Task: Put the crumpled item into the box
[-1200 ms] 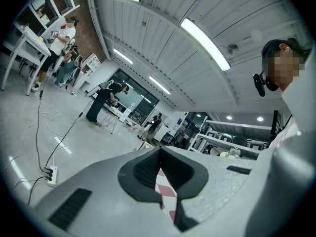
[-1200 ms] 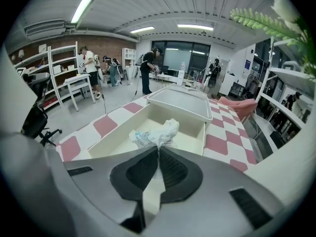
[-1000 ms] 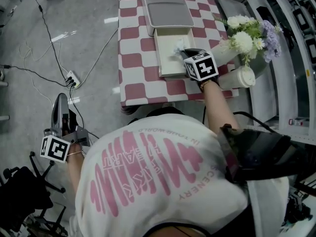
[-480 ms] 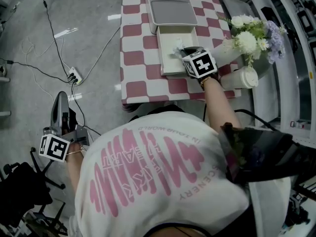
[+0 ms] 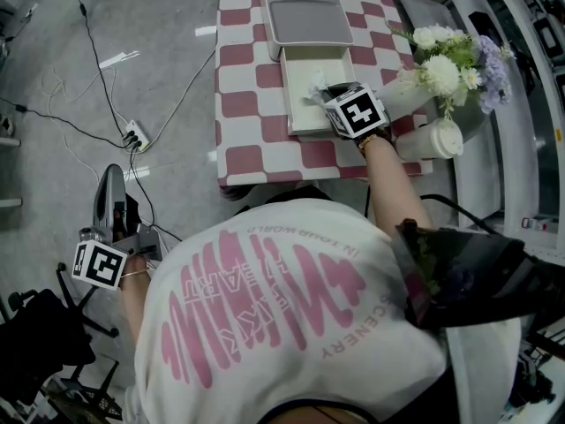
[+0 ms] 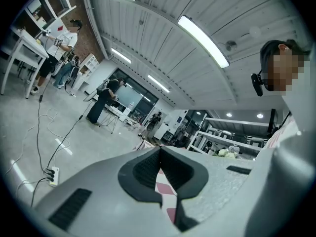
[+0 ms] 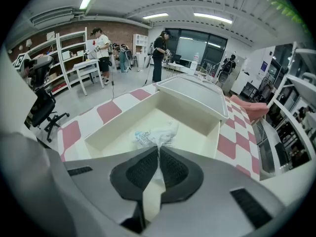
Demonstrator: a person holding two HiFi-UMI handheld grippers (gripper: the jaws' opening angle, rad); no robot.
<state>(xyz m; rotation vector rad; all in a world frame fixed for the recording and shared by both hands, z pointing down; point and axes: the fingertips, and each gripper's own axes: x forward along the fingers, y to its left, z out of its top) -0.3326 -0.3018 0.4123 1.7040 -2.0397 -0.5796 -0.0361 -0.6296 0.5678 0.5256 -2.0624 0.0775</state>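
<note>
A cream open box (image 5: 305, 117) (image 7: 123, 121) stands on the red-and-white checked table, its grey lid (image 5: 307, 9) lying just beyond it. My right gripper (image 5: 328, 93) (image 7: 158, 149) hangs over the box's right side, tilted downward, shut on the crumpled white wrapper (image 7: 154, 135) (image 5: 318, 87). The wrapper dangles from the pads above the box's inside. My left gripper (image 5: 110, 184) (image 6: 159, 162) is held level far off the table at my left side, over the floor, shut and empty.
A vase of white and purple flowers (image 5: 450, 64) and a white paper cup (image 5: 430, 138) stand at the table's right edge, close to my right arm. Cables and a power strip (image 5: 133, 137) lie on the floor. An office chair (image 5: 40, 343) is beside my left hand.
The right gripper has rolled slightly over the box, still holding the wrapper. The left gripper has kept still.
</note>
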